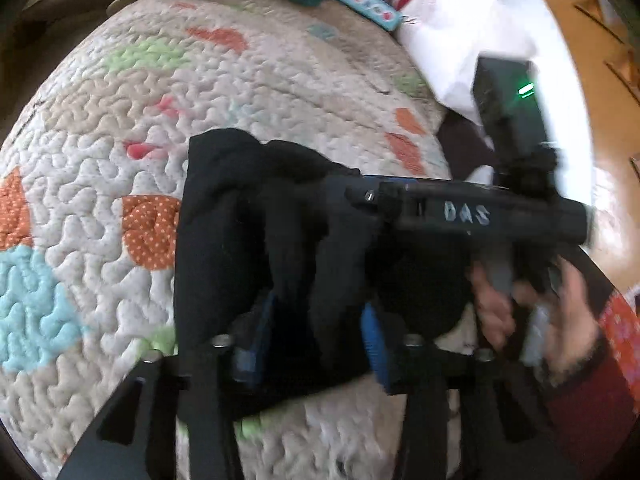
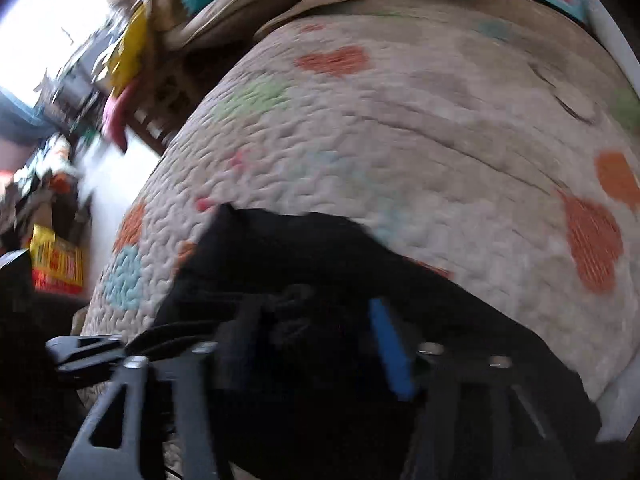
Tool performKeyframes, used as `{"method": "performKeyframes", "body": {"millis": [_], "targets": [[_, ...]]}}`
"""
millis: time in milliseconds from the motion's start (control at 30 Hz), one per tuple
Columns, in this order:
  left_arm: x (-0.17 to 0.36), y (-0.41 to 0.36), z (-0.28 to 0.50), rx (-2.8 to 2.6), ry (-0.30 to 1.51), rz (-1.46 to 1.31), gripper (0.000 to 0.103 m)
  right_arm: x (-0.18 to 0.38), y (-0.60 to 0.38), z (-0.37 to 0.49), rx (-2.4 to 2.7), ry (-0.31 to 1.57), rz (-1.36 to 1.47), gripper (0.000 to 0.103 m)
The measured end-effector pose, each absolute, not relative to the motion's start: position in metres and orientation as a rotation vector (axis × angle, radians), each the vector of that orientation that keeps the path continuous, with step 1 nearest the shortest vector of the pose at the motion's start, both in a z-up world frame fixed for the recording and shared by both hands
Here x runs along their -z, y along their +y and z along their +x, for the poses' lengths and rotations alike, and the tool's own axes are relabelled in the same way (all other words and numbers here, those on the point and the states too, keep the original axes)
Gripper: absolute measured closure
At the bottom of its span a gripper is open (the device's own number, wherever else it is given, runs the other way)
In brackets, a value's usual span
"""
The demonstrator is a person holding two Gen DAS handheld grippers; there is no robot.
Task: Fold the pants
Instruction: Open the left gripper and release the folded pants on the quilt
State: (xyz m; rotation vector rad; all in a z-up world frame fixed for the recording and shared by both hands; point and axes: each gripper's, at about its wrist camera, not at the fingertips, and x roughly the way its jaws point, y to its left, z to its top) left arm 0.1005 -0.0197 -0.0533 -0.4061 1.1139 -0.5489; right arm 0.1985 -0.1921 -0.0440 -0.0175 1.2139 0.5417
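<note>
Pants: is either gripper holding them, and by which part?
Both. The left gripper pinches a bunched fold of the black pants above the quilt; the right gripper clamps more bunched fabric. Which part of the garment cannot be told.

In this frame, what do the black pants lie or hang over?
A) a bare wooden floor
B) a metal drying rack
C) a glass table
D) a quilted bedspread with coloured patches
D: the black pants, gripped by the left gripper, hang over a cream quilted bedspread with orange, green and blue patches.
</note>
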Motion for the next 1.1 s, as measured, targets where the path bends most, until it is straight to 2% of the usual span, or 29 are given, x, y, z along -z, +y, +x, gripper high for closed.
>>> {"method": "performKeyframes", "body": {"millis": [100,300,400,533,633,700,800,933,1000,1100], "targets": [[0.043,-0.004,0.082,0.576,1.096,-0.394,0.048,0.035,-0.224,0.199,-0.462,1.161,0.039,0.031],[0.058,0.041,0.079,0.424,1.134,-0.503,0.047,-0.014,-0.228,0.191,-0.363,0.972,0.039,0.033],[0.068,0.053,0.086,0.361,1.146,-0.577,0.047,-0.034,-0.197,0.173,-0.472,0.913,0.032,0.043],[0.064,0.048,0.082,0.320,1.117,-0.484,0.047,-0.030,-0.148,0.157,-0.682,0.960,0.130,0.044],[0.065,0.048,0.075,0.304,1.119,-0.436,0.047,-0.014,-0.107,0.157,-0.658,1.011,0.020,0.044],[0.064,0.049,0.072,0.299,1.119,-0.432,0.047,0.005,-0.075,0.155,-0.513,1.032,-0.222,0.044],[0.059,0.054,0.067,0.300,1.097,-0.418,0.047,0.025,-0.055,0.137,-0.295,0.964,-0.613,0.045],[0.056,0.057,0.073,0.315,1.087,-0.437,0.047,0.023,-0.096,0.118,-0.226,1.016,-0.580,0.043],[0.057,0.054,0.079,0.342,1.094,-0.461,0.047,0.027,-0.136,0.114,-0.142,1.095,-0.511,0.037],[0.059,0.040,0.089,0.382,1.103,-0.440,0.047,0.045,-0.181,0.113,-0.009,1.204,-0.482,0.037]]}}
